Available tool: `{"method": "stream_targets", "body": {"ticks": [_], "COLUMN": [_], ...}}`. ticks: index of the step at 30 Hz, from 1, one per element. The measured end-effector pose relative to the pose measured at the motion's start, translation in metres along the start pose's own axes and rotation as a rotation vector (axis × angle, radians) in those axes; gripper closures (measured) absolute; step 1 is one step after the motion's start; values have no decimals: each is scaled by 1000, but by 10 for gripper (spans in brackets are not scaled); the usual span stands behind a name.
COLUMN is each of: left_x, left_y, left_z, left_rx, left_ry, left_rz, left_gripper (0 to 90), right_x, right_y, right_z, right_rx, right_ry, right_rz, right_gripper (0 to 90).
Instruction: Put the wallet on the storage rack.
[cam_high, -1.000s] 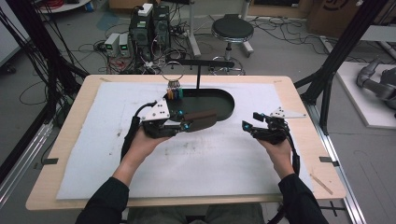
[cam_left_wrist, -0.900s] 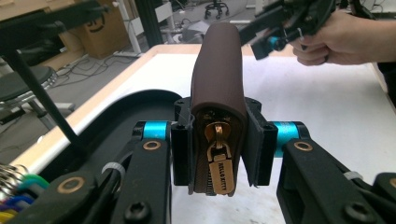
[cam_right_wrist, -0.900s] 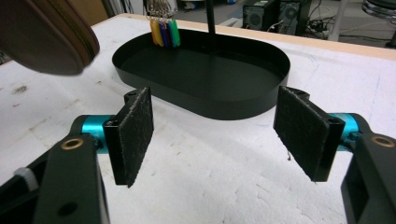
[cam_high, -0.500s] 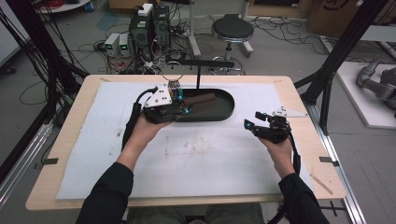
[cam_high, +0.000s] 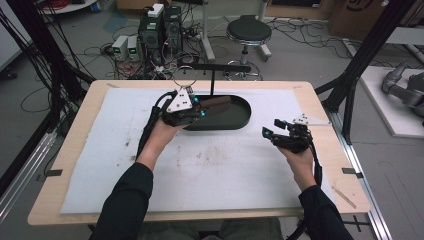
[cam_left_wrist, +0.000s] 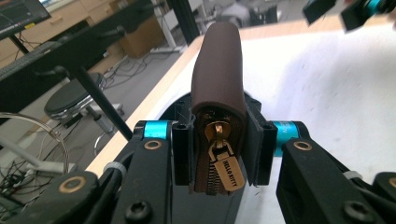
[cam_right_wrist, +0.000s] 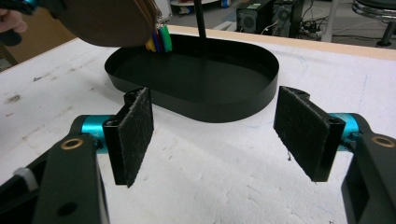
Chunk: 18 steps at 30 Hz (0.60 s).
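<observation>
Looking down from the high view, we see a wooden bench (cam_high: 320, 100) covered by a white mat (cam_high: 225, 165). Toward its far side sits a black oval tray (cam_high: 235, 117) with low walls; in the right gripper view its dark floor (cam_right_wrist: 196, 79) looks bare, and a thin black post rises from its far side.

On the left, our left gripper (cam_high: 192, 114) is at the tray's near left rim. Its jaws are clamped on a brown zipped wallet (cam_left_wrist: 219, 74), which in the left gripper view stands on edge between the two pads, pressed from both sides, its rounded spine pointing away from the camera. A gold zip pull (cam_left_wrist: 227, 170) hangs at the near end, stamped with the words HELLO KITTY. In the right gripper view the wallet (cam_right_wrist: 105, 21) hangs in the air above the tray's left end, with some small coloured tags (cam_right_wrist: 159, 39), yellow, blue and green, dangling from it just over the rim.

On the right, our right gripper (cam_high: 272, 131) is over the white mat, near the tray's right end but apart from it. Its jaws stand wide apart, with nothing between the two rough black pads (cam_right_wrist: 135, 133), and they face the tray.
</observation>
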<state>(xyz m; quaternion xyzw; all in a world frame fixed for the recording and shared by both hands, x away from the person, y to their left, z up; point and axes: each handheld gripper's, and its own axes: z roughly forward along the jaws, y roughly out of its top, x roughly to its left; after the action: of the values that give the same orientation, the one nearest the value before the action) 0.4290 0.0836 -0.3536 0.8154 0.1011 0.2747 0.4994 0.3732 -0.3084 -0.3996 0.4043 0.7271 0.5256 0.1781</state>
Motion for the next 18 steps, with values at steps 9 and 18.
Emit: {"method": "stream_targets", "body": {"ticks": [9,18], "left_x": [10,20], "left_y": [-10,-21], "left_z": [18,36], "left_rx": [44,85], "left_ry": [26,37], "left_rz": [9,-7], "left_gripper": [682,682], "right_x": [-1,-2], "right_y": [0,0], "right_z": [-1,1], "right_rx": [1,-1], "right_ry": [-4,2], "right_rz": [12,7], "right_gripper": [293,293]}}
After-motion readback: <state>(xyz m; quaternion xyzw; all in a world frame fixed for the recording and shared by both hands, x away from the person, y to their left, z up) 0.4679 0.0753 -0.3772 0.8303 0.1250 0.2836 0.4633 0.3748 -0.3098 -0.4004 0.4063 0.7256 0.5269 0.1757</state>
